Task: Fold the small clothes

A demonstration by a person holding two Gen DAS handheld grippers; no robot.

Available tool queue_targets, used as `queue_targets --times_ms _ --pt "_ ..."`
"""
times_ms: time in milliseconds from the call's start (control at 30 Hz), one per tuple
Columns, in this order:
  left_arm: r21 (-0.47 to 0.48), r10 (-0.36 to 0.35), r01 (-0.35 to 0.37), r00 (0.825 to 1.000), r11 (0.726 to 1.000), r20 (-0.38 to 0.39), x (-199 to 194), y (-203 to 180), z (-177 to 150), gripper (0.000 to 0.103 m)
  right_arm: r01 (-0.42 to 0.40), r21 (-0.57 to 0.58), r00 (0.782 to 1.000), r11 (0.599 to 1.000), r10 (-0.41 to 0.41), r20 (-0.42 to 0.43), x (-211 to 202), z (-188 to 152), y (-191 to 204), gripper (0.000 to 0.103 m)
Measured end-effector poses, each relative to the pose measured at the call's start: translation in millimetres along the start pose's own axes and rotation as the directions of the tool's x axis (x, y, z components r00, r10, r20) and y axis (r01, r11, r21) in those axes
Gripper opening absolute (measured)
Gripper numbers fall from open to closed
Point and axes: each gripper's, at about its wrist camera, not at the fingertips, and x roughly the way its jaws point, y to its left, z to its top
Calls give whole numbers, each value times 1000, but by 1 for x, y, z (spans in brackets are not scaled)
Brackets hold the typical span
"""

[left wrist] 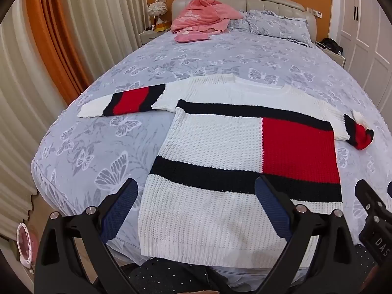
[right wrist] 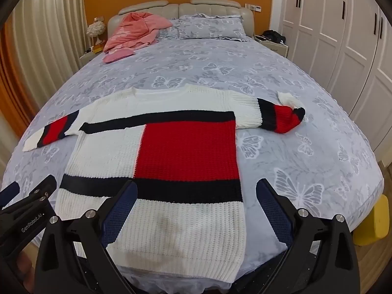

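Note:
A white knit sweater (left wrist: 210, 142) with navy bands and a red block lies flat on the bed, hem toward me; it also shows in the right wrist view (right wrist: 156, 152). Its left sleeve (left wrist: 122, 101) lies straight out; its right sleeve (right wrist: 279, 116) is bunched, the cuff folded back. My left gripper (left wrist: 196, 208) is open, above the hem's left part. My right gripper (right wrist: 196, 208) is open, above the hem's right part. Neither holds anything. Each gripper shows at the edge of the other's view: the right (left wrist: 372, 215), the left (right wrist: 27, 208).
The bed (right wrist: 306, 161) has a grey butterfly cover. A pink blanket (left wrist: 203, 16) and pillows (left wrist: 276, 24) lie by the headboard. Curtains (left wrist: 36, 73) hang left; white wardrobes (right wrist: 343, 36) stand right. A yellow stool (right wrist: 372, 223) stands at the bed's right corner.

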Motion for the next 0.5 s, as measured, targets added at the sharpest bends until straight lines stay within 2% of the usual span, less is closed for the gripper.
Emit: queue_targets --times_ms 500 --pt "-5 -2 2 1000 1000 -12 -2 8 -1 94 -9 -23 1000 1000 9 -6 -1 -4 18 96"
